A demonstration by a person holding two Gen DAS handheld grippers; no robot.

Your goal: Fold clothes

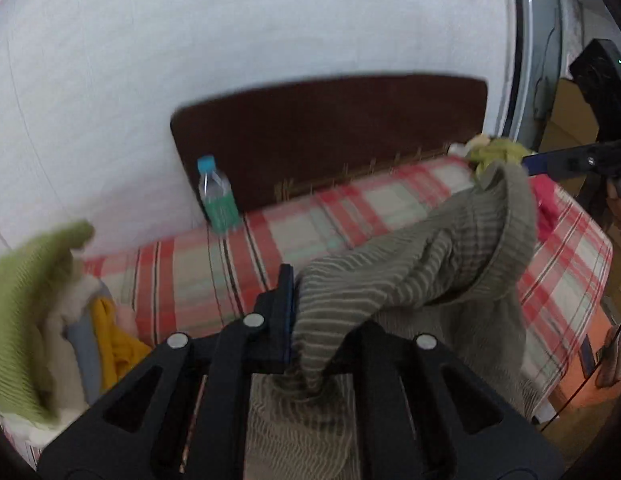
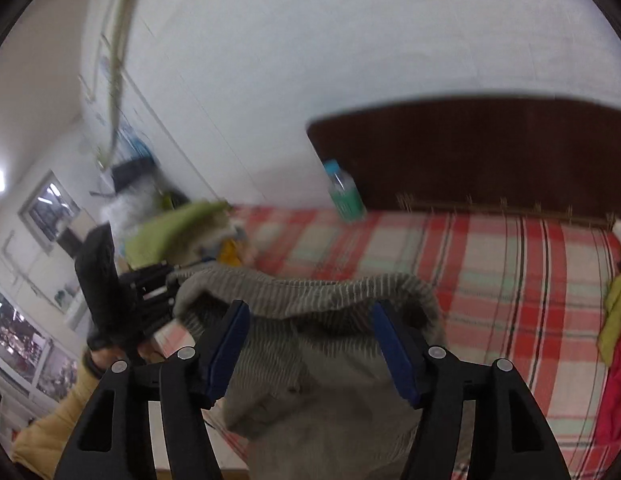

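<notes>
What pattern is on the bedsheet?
The bedsheet is red, white and pale green plaid; the right wrist view shows it best.

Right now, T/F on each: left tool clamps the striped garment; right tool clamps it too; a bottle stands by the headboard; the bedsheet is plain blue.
1. The left tool is shut on the striped garment. True.
2. The right tool clamps it too. False: its jaws stand apart, cloth loose between them.
3. A bottle stands by the headboard. True.
4. The bedsheet is plain blue. False: red plaid.
</notes>
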